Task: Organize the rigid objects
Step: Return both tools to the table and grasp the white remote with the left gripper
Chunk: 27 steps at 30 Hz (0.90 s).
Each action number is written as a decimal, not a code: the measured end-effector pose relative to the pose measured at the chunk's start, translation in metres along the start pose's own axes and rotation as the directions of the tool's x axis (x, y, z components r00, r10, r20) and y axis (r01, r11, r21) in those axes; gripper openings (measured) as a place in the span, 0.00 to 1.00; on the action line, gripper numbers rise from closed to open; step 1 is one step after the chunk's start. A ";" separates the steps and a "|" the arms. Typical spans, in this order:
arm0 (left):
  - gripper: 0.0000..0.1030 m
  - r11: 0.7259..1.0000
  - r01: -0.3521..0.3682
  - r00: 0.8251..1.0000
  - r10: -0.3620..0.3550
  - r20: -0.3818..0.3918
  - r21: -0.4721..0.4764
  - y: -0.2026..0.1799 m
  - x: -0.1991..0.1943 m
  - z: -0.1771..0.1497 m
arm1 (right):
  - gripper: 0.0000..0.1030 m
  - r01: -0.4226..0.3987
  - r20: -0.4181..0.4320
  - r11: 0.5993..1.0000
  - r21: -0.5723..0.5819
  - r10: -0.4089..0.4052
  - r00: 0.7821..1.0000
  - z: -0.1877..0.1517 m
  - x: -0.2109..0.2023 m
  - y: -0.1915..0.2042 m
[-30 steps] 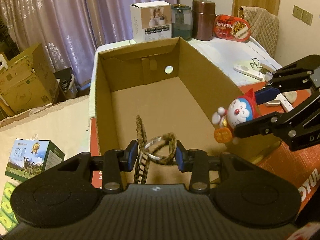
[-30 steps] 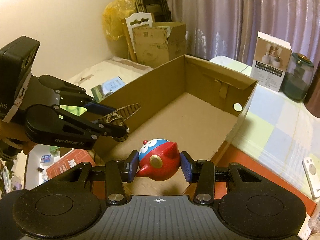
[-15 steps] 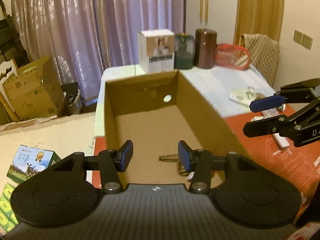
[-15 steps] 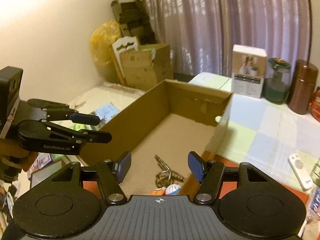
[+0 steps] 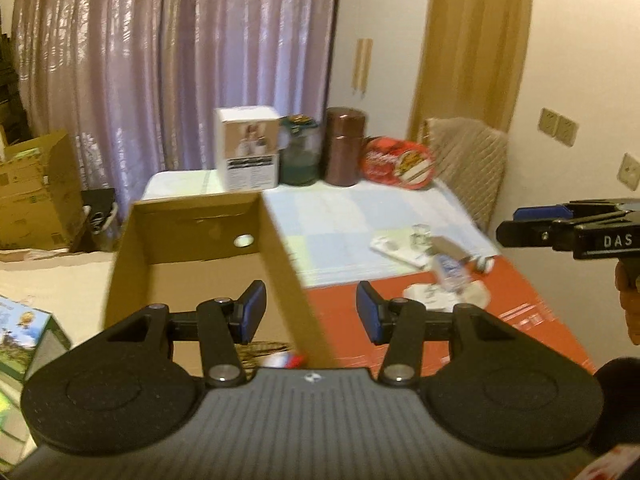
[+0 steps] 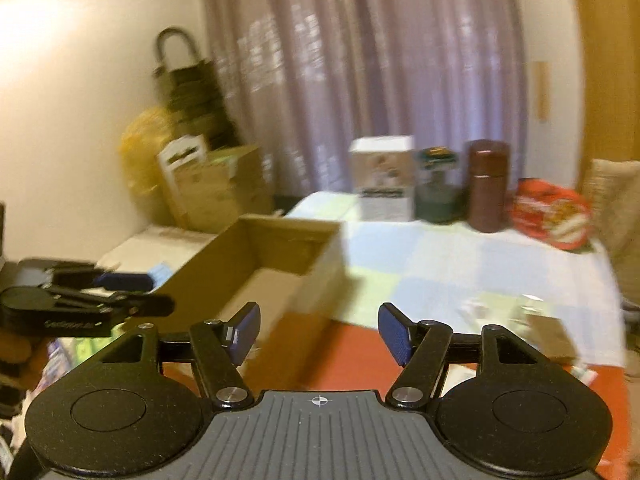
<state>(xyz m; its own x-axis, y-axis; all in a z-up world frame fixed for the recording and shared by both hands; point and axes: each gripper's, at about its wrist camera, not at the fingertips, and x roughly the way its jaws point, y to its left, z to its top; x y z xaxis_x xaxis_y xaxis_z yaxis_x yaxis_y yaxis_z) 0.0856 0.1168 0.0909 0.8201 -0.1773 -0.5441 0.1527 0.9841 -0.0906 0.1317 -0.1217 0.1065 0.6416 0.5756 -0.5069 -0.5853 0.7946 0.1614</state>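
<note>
My left gripper (image 5: pixel 310 310) is open and empty, hovering above the near right wall of the open cardboard box (image 5: pixel 192 236). Low in the box, just past the gripper body, lie the patterned strap with its ring (image 5: pixel 260 347) and a blurred bit of the red and white toy (image 5: pixel 289 359). My right gripper (image 6: pixel 320 330) holds nothing, its jaws still opening, over the box's corner (image 6: pixel 280 244) and the red mat (image 6: pixel 352 364). Each gripper shows in the other's view: the right gripper (image 5: pixel 532 222) at the right edge, the left gripper (image 6: pixel 120 294) at the left.
On the table beyond the red mat (image 5: pixel 520 320) lie a white remote (image 5: pixel 396 250), a small bottle (image 5: pixel 450 270) and other small items. A white carton (image 5: pixel 250 152), green jar (image 5: pixel 300 156), brown canister (image 5: pixel 344 152) and red snack bag (image 5: pixel 398 158) line the back. A quilted chair (image 5: pixel 468 160) stands right.
Both grippers opened and let the strap and the toy drop into the box. Both then rose, pulled back and swung right, toward the table.
</note>
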 end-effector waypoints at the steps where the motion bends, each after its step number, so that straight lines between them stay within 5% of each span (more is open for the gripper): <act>1: 0.43 1.000 0.013 1.000 -0.013 0.005 0.000 -0.009 0.000 0.001 | 0.62 0.028 0.013 1.000 0.012 -0.028 1.000 0.000 -0.010 -0.010; 12: 0.43 0.993 0.121 0.993 -0.121 0.010 0.012 -0.100 0.029 -0.010 | 0.68 0.265 0.057 0.950 0.162 -0.277 0.959 -0.049 -0.081 -0.094; 27: 0.46 0.990 0.127 0.987 -0.121 -0.102 0.063 -0.167 0.131 -0.072 | 0.69 0.335 -0.023 0.905 0.262 -0.341 0.940 -0.118 -0.063 -0.160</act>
<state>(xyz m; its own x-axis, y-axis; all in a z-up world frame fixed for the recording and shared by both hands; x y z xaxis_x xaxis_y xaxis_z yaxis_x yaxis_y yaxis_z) 0.1279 -0.0701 -0.0253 0.7349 -0.2928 -0.6117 0.2905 0.9510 -0.1063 0.1265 -0.3078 0.0123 0.7914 0.2651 -0.5509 -0.1847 0.9627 0.1980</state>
